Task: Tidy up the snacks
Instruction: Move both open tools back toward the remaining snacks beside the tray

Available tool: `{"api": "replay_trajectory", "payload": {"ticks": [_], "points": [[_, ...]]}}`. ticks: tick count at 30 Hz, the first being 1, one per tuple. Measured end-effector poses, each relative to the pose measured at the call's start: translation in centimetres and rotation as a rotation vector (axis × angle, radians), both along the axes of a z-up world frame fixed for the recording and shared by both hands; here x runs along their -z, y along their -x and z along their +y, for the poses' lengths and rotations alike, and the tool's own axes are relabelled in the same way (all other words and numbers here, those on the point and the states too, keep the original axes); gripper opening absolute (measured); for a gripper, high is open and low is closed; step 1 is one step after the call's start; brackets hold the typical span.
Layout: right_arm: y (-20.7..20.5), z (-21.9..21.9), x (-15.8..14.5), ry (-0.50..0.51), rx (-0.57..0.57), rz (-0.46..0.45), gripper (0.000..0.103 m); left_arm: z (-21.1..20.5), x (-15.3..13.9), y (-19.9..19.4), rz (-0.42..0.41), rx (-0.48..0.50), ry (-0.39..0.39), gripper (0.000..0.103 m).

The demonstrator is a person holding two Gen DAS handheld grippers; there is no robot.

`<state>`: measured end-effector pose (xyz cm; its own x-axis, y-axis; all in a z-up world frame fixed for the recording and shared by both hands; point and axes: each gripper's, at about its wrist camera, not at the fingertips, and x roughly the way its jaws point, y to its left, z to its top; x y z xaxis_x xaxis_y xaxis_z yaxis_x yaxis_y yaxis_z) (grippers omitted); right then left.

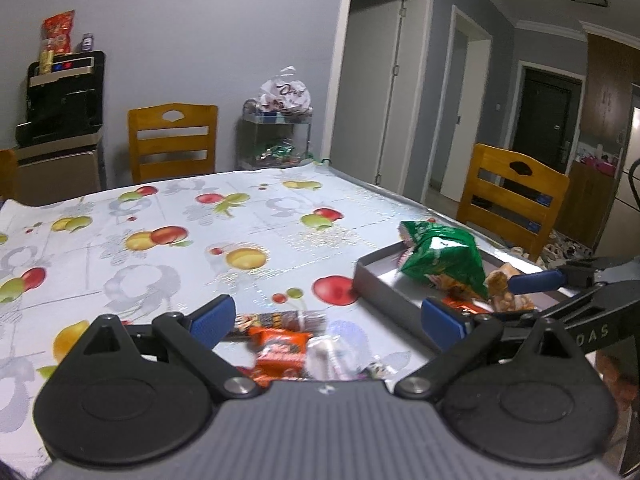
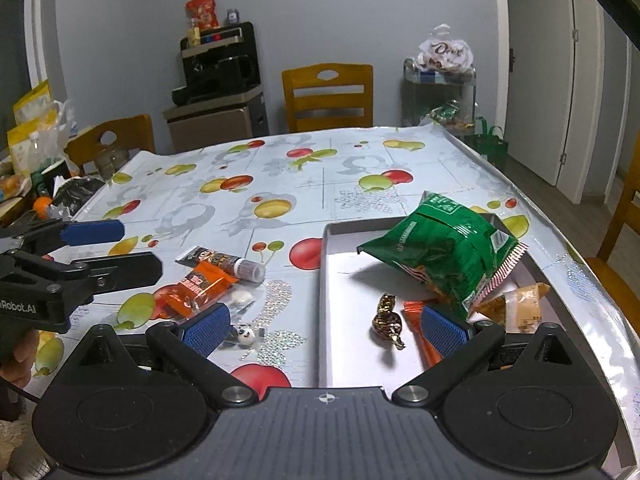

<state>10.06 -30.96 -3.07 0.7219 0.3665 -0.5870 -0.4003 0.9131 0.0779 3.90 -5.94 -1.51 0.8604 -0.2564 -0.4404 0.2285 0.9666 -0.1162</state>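
A grey tray (image 2: 325, 280) sits on the table's right side and holds a green snack bag (image 2: 444, 248), a gold-wrapped candy (image 2: 387, 322), an orange packet (image 2: 420, 332) and tan wrapped snacks (image 2: 520, 304). Left of the tray lie an orange packet (image 2: 200, 286), a dark tube-shaped snack (image 2: 222, 263), a clear-wrapped white candy (image 2: 242, 298) and a panda candy (image 2: 247, 335). My right gripper (image 2: 324, 326) is open and empty above the tray's near left edge. My left gripper (image 1: 326, 316) is open and empty above the orange packet (image 1: 278, 354). The tray (image 1: 380, 286) and green bag (image 1: 440, 258) also show in the left wrist view.
The table has a fruit-print cloth (image 2: 280, 184). Wooden chairs (image 2: 328, 96) stand around it. Bags and clutter (image 2: 36, 152) sit at the far left. A dispenser cabinet (image 2: 220, 88) and a cart with snack bags (image 2: 440, 88) stand by the wall.
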Motion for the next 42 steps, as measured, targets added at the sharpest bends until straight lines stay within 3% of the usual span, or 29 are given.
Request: {"api": "replay_trajectory", "payload": {"ticks": [15, 24, 32, 42], "points": [[0.4, 1.8, 0.1, 0.020, -0.029, 0.005, 0.103, 4.2, 0.4, 0.9, 0.015, -0.096, -0.008, 0.100], [1.1, 3.5, -0.5, 0.033, -0.062, -0.015, 0.103, 5.3, -0.9, -1.2, -0.036, -0.134, -0.093, 0.102], [1.6, 5.4, -0.1, 0.054, -0.111, -0.006, 0.103, 7.5, 1.5, -2.6, 0.002, -0.205, -0.094, 0.102], [1.1, 9.3, 1.7, 0.112, -0.169, 0.025, 0.103, 10.5, 4.8, -4.3, 0.082, -0.279, -0.040, 0.102]]}}
